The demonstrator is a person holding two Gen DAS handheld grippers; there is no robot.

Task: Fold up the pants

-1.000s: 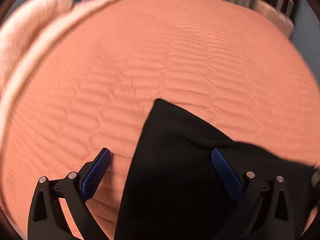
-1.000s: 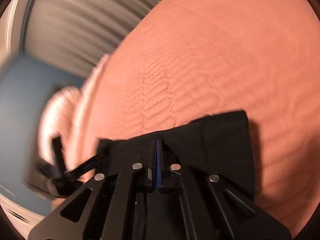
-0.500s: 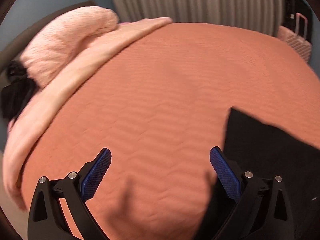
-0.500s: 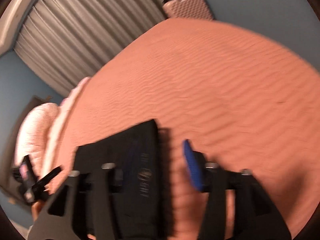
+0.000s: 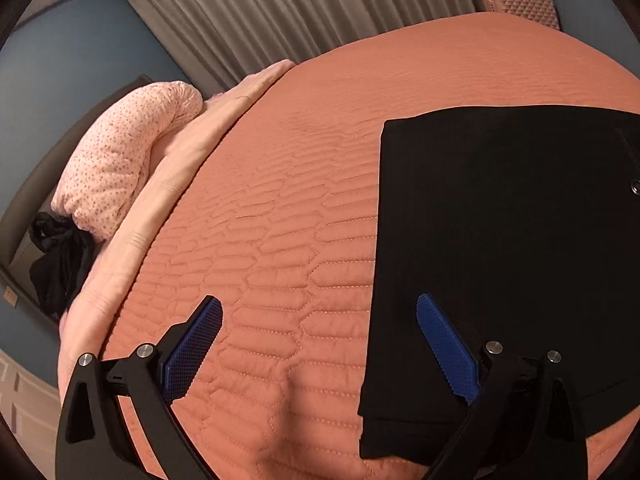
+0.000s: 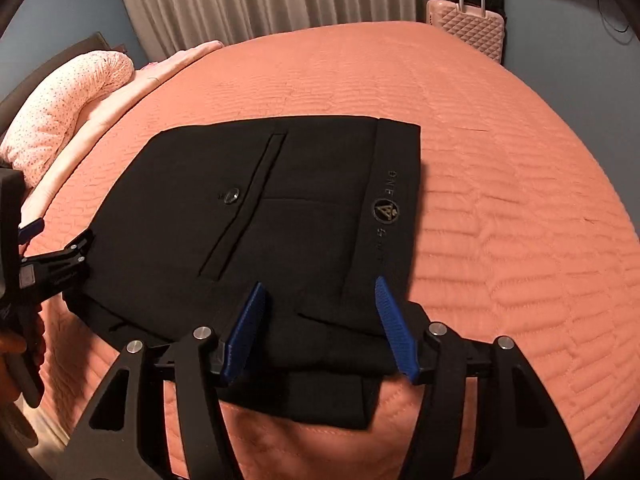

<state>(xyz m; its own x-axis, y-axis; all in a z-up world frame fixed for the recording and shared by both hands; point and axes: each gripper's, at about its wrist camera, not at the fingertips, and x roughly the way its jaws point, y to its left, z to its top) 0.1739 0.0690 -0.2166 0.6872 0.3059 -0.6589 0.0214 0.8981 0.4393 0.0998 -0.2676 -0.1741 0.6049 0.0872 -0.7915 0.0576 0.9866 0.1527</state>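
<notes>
The black pants (image 6: 280,220) lie folded in a flat rectangle on the orange quilted bedspread (image 6: 500,160), back pocket button (image 6: 231,196) and waistband logo (image 6: 386,211) facing up. My right gripper (image 6: 320,284) hovers over the near edge of the fold. Its jaws are closing, but the blue pads stand apart and press on nothing. In the left wrist view the pants (image 5: 500,240) fill the right side. My left gripper (image 5: 320,306) is wide open, its left finger over bare bedspread (image 5: 280,200) and its right finger over the pants' left edge. It also shows as the left gripper (image 6: 52,256) beside the pants.
A pink dotted pillow (image 5: 120,168) and a folded pink sheet lie at the bed's left end, with a dark cloth bundle (image 5: 60,256) beside them. Grey curtains (image 5: 300,8) hang behind the bed. A pink suitcase (image 6: 466,24) stands at the far right corner.
My right gripper was shut on the pants, then opened and let go; the pants now lie flat. Both grippers pulled back, the left one sliding off the pants to their left.
</notes>
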